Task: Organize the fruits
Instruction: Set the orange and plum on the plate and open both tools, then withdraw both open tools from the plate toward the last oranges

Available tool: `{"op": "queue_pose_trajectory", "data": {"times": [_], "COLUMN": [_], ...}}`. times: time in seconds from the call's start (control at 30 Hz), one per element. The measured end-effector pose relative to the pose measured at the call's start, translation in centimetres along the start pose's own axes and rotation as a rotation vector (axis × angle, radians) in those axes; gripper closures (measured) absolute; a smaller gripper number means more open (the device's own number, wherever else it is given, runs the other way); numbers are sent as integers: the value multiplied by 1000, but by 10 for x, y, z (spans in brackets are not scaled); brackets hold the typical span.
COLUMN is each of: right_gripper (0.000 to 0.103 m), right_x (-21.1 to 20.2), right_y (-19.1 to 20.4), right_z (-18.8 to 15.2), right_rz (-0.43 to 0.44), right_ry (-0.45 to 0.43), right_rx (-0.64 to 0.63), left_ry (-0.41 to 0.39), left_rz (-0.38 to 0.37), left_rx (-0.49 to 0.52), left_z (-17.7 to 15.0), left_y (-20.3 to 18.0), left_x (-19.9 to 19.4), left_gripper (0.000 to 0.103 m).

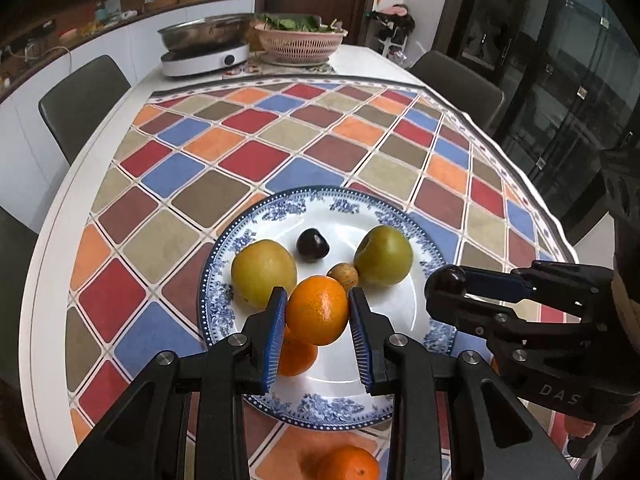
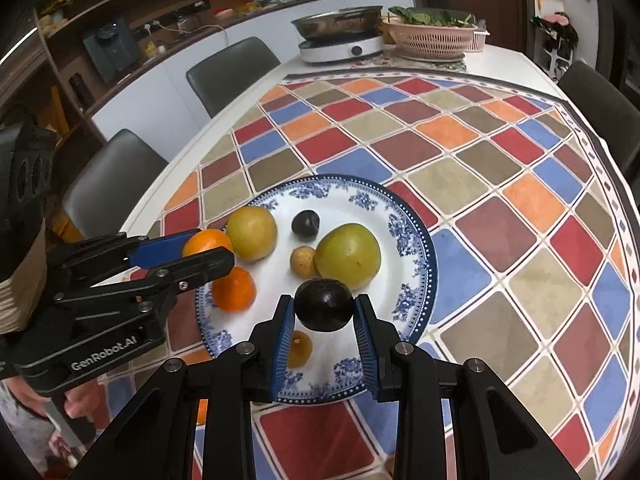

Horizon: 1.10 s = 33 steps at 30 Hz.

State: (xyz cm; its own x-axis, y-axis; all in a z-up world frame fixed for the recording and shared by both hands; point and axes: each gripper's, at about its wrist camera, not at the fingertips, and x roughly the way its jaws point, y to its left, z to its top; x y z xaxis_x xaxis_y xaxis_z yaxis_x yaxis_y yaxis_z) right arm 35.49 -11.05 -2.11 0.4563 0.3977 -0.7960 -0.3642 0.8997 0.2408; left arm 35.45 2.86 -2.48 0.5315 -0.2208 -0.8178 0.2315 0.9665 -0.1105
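1. Kitchen shelves and dark chairs ring a white oval bench (image 1: 52, 264) covered by a cloth of red, blue, orange and tan diamonds (image 1: 248, 136); at its far end stand a steel pan on a white induction cooker (image 1: 204, 46) and a pink plastic colander of leafy greens (image 1: 300, 38).
2. Left gripper (image 1: 318, 312): its blue-padded fingers (image 1: 276, 336) are clamped on a round orange mandarin (image 1: 318, 308), held above a blue-and-white patterned china plate (image 1: 280, 204).
3. Just beyond those fingers on the plate lie a yellow-green round fruit (image 1: 262, 268) to their left, a green one (image 1: 384, 256) to their right, a small tan nut-like fruit (image 1: 344, 274) and a dark purple plum (image 1: 312, 245) farther ahead.
4. A second mandarin (image 1: 296, 352) rests on the plate right beneath the left finger; a third (image 1: 348, 464) lies on the cloth below the gripper, off the plate.
5. Right gripper (image 2: 324, 310): its fingers (image 2: 364, 340) pinch a dark purple round fruit (image 2: 324, 310) above the plate's near side.
6. Under the right gripper's left finger sits a small tan fruit (image 2: 300, 348) on the plate.
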Motion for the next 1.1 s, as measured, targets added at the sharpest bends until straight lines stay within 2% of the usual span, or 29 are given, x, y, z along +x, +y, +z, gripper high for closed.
{"op": "queue_pose_trajectory", "data": {"times": [0.27,0.3,0.37,0.4,0.43,0.5,0.73,1.0,1.1], "right_gripper": [71,71,71,71,70,61,60,60,60], "right_x": [15,16,18,19,20,21,3,-36,-52], "right_y": [-10,-10,-12,-14,-15,-16,-8,9,15], "right_z": [0,0,0,0,0,-1,-1,-5,-9], "right_rz": [14,17,25,27,25,17,-5,-41,-59], "right_ry": [24,27,39,44,49,50,14,-65,-100], "right_rx": [22,28,44,54,60,61,38,-14,-29], "left_ry": [28,30,23,14,10,0,-40,-122,-150], "left_rz": [4,5,7,8,12,39,90,109,107], "left_rx": [1,-2,-9,-10,-7,-1,5,17,16], "left_z": [2,2,2,2,3,3,-1,-13,-17], "left_y": [1,1,2,2,2,1,1,-7,-11], "left_x": [13,14,13,10,9,4,-20,-64,-81], "left_gripper": [71,70,56,56,56,56,55,54,49]}}
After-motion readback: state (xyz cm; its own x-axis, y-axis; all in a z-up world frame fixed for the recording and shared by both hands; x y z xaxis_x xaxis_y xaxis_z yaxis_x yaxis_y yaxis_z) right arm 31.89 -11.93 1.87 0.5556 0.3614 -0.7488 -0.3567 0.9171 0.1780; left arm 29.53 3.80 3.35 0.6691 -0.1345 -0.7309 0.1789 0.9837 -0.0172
